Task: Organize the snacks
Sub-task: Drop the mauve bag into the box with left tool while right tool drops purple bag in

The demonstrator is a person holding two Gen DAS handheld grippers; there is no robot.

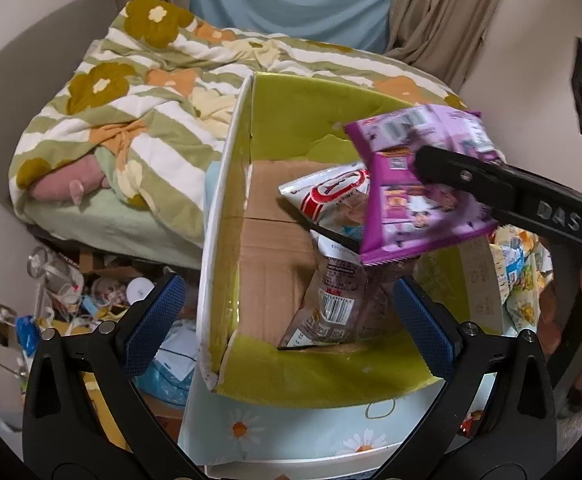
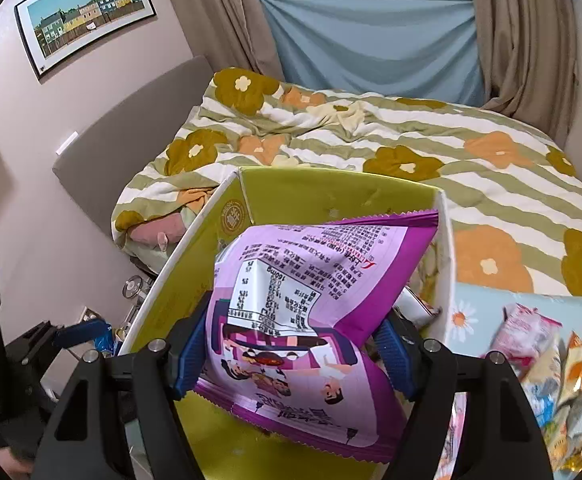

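Observation:
A cardboard box (image 1: 227, 184) with green inner walls stands in front of me; it also shows in the right wrist view (image 2: 331, 196). Inside lie a white and red shrimp snack bag (image 1: 327, 196) and a clear packet with a barcode (image 1: 331, 304). My right gripper (image 2: 291, 348) is shut on a purple snack bag (image 2: 311, 280) and holds it over the box. In the left wrist view the purple bag (image 1: 419, 184) hangs above the box with the right gripper's finger (image 1: 491, 184) across it. My left gripper (image 1: 287, 328) is open and empty at the box's near wall.
Loose snack packets (image 2: 551, 360) lie to the right of the box on a daisy-print surface (image 2: 475, 308). A bed with a flowered striped quilt (image 2: 371, 140) is behind. Clutter (image 1: 71, 304) covers the floor at the left.

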